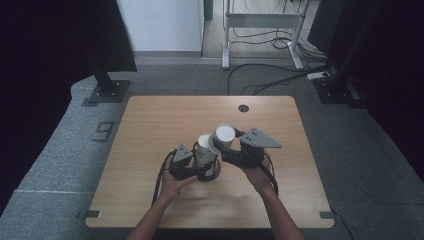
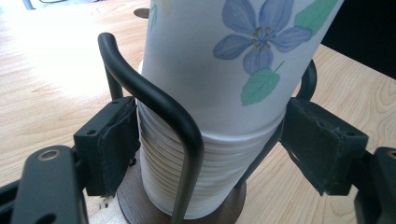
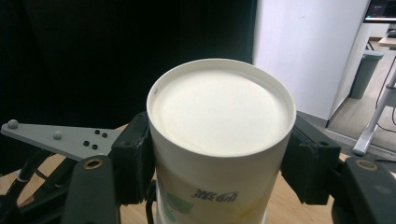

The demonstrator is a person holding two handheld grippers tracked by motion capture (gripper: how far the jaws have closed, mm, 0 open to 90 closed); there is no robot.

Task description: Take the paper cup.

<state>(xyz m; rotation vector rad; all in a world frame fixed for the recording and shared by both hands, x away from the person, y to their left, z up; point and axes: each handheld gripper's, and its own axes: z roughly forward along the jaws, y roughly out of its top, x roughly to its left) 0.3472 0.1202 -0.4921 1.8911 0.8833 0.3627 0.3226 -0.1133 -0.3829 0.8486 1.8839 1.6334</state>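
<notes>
A stack of upturned white paper cups (image 2: 205, 154) stands in a black wire holder (image 2: 154, 98) on a round wooden base (image 2: 236, 205). The uppermost cup (image 2: 233, 60) bears a blue flower print. My left gripper (image 2: 210, 149) is shut on the stack and its wires, a pad (image 2: 116, 144) pressing each side. In the high view the left gripper (image 1: 204, 170) sits low on the stack (image 1: 204, 150) at the table's middle. Just right of it, my right gripper (image 1: 227, 150) is shut on a single upturned cup (image 1: 224, 135), tilted. The cup's white bottom (image 3: 222, 109) faces the right gripper's (image 3: 219, 163) camera.
The wooden table (image 1: 150, 125) has a cable hole (image 1: 243, 108) near its far edge. The left gripper's grey plate (image 3: 56, 137) shows beside the held cup. Beyond the table are black stand feet (image 1: 107, 90), floor cables (image 1: 270, 80) and a white desk frame (image 1: 260, 30).
</notes>
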